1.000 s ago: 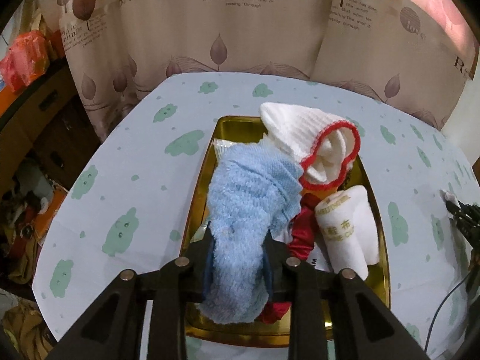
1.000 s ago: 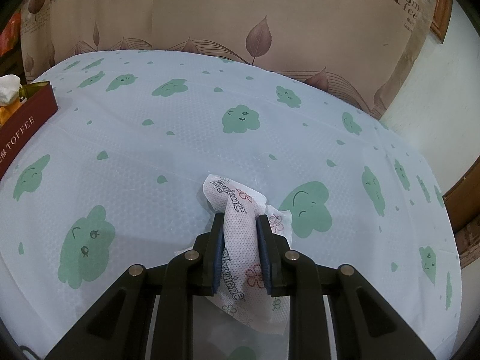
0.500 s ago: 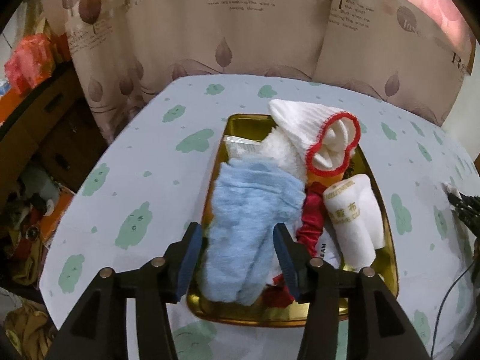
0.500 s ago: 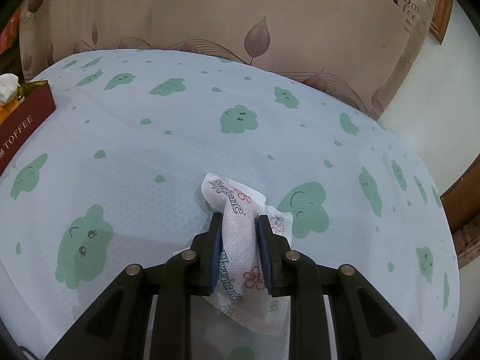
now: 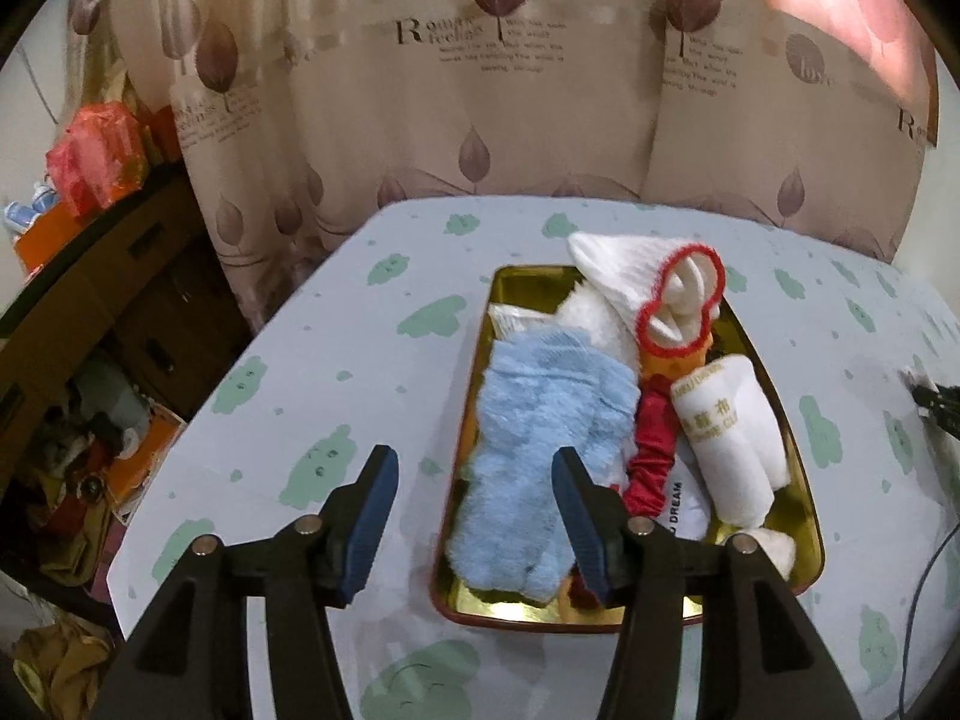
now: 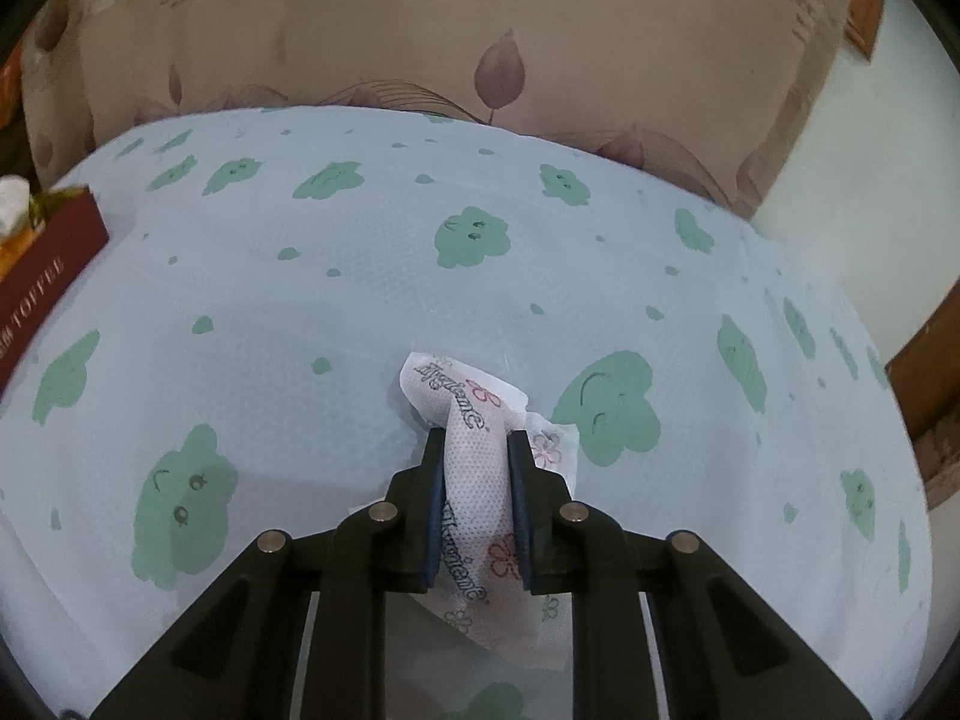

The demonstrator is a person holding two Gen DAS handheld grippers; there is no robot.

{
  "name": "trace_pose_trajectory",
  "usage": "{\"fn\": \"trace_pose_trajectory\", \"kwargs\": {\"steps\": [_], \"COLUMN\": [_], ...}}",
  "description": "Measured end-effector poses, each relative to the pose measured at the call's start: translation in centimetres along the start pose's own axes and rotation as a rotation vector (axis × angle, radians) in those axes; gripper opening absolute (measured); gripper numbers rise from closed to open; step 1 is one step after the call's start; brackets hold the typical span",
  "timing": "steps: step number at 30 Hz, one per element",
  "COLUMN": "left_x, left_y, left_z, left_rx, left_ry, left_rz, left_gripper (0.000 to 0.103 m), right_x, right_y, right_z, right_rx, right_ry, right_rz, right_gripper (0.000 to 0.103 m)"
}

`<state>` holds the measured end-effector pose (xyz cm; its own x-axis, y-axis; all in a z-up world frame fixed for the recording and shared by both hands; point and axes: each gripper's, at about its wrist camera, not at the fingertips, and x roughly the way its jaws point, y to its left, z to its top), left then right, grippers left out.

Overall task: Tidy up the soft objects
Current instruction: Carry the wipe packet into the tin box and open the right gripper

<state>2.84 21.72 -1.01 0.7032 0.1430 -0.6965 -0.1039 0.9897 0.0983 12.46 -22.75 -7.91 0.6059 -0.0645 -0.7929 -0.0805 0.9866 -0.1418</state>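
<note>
The left gripper (image 5: 474, 480) has just been opening; its fingers stand wide, clear of the fluffy light-blue sock (image 5: 540, 450) lying in the gold-lined rectangular tin (image 5: 798, 480). The right gripper (image 6: 477, 450) pinches a white printed tissue packet (image 6: 474, 468) on the cloud-patterned surface (image 6: 360, 300); lifting gently should avoid crushing it.

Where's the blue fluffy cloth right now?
Left wrist view: blue fluffy cloth lies in the gold tray, on its left side, beside the red cloth.
</note>
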Motion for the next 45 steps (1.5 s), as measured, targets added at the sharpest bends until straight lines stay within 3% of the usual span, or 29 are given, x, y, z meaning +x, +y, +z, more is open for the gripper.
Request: {"fn": "trace_pose_trajectory", "kwargs": {"steps": [8, 13, 19, 35, 45], "left_x": [0.2, 0.0, -0.1, -1.0, -1.2], "left_y": [1.5, 1.9, 1.6, 3.6, 4.6], "left_z": [0.1, 0.1, -0.1, -1.6, -1.9], "left_rx": [-0.043, -0.04, -0.035, -0.118, -0.144], "left_ry": [0.018, 0.007, 0.004, 0.034, 0.035], "left_rz": [0.0, 0.045, 0.036, 0.059, 0.087], "left_gripper": [0.055, 0.055, 0.055, 0.055, 0.055], "right_x": [-1.4, -3.4, -5.9, -11.4, -12.2], "right_y": [0.6, 2.4, 5.8, 20.7, 27.6], "right_z": [0.0, 0.7, 2.3, 5.4, 6.5], "right_rx": [0.064, 0.057, 0.023, -0.151, -0.237], "right_ry": [0.009, -0.025, -0.064, -0.113, -0.125], "right_rz": [0.012, 0.043, 0.112, 0.352, 0.386], "right_gripper": [0.016, 0.016, 0.016, 0.016, 0.016]}}
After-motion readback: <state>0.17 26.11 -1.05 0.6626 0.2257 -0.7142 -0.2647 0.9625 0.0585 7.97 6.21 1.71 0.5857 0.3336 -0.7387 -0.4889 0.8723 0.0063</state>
